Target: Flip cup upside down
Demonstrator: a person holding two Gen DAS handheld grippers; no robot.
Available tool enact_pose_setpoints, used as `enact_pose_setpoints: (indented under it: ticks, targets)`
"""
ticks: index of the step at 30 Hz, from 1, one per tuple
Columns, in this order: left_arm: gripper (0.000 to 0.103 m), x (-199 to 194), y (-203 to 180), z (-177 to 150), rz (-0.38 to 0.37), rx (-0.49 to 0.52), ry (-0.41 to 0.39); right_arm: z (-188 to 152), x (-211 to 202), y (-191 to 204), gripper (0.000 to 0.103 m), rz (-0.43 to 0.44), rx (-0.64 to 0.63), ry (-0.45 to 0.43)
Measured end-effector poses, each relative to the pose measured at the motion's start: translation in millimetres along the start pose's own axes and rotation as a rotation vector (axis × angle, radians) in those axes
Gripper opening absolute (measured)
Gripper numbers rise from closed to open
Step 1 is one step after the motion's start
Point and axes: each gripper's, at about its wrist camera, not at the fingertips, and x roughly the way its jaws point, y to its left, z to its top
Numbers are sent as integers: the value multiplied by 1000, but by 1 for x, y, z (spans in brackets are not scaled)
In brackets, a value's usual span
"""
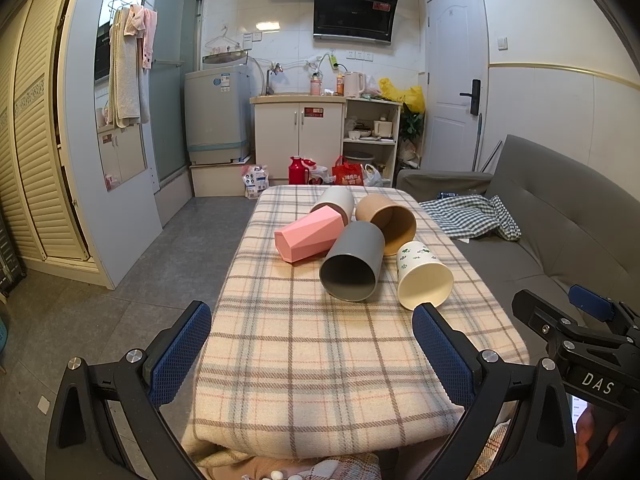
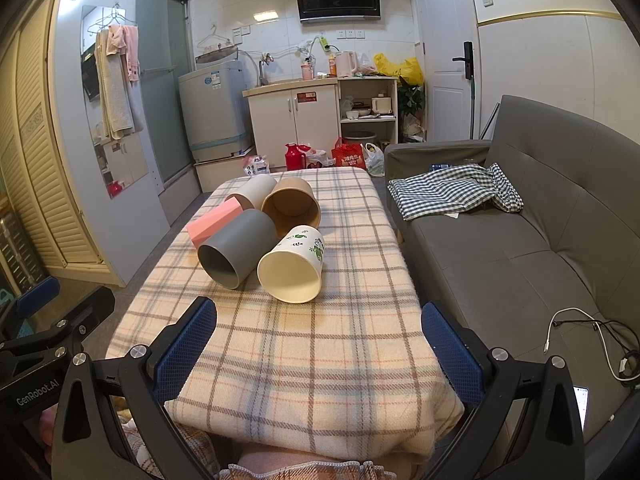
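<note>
On the plaid-covered table (image 1: 320, 360), in the left wrist view, five cups lie tipped on their sides in a cluster, the white leaf-print cup (image 1: 424, 276) nearest; the left gripper (image 1: 312, 356) is spread wide, gripping nothing, short of them. From the right wrist, the right gripper (image 2: 320, 352) likewise gapes wide and empty, with the white leaf-print cup (image 2: 294, 266) just beside the dark grey cup (image 2: 236, 248) ahead.

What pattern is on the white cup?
Green leaf sprigs on the white cup, clearest from the right wrist.
</note>
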Motion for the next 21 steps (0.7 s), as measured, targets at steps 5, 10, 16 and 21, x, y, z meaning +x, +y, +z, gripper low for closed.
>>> enact_pose_setpoints:
  ticks: [5,10,16,21]
  targets:
    - [103,2,-1,-2,-2,1,10,-1,4,1,103,-1,-2,2]
    - [103,8,-4,1,-7,1,36,1,4,1,103,0,1,1]
    - [103,26,-8,25,-2,21,109,22,20,-4,103,-16,-18,45]
    - [103,64,-12,65,-55,60,179,68,44,-11,103,6,-22,111]
